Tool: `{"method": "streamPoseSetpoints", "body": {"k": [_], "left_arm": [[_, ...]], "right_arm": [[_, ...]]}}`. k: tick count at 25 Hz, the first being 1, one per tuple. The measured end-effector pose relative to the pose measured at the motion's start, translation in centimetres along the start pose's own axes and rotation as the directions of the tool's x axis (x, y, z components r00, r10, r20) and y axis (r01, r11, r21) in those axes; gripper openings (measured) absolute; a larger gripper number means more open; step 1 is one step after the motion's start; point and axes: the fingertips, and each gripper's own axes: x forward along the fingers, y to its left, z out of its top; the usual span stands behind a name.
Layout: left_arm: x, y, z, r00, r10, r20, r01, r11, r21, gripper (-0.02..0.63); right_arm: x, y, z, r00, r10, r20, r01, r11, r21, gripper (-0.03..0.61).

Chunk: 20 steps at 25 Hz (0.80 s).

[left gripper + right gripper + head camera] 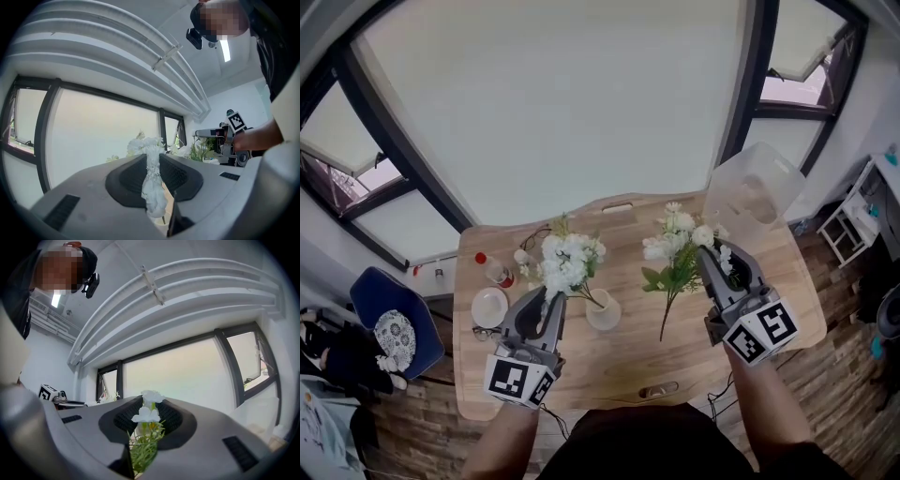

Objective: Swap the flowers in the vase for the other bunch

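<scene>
Hanging with stem tip at, perhaps inside, the white vase (605, 314): white flower bunch (569, 261), pinched near its blooms by left gripper (551, 302). Light, floppy, crushable; best gripped on the stem. Leafy second bunch (675, 246) clamped in right gripper (706, 255) above table (628, 361).

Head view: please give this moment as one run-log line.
left hand-held gripper: shut on white bunch, stem at vase | right hand-held gripper: shut on leafy bunch | swap: unfinished

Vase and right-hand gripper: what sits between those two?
In the head view, only the green stem of the bunch in the right gripper hangs there, above bare tabletop.
</scene>
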Motion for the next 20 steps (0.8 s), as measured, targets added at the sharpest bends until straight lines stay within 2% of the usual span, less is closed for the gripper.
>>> {"method": "streamPoseSetpoints", "body": {"k": [20], "left_arm": [[1.7,-0.4,-4.6,0.996,-0.031,-0.079,0.030,0.999,-0.016,0.080]], "right_arm": [[-0.4,-2.2,-2.7,0.998,-0.052,-0.047,0.054,0.998,0.041,0.103]]}}
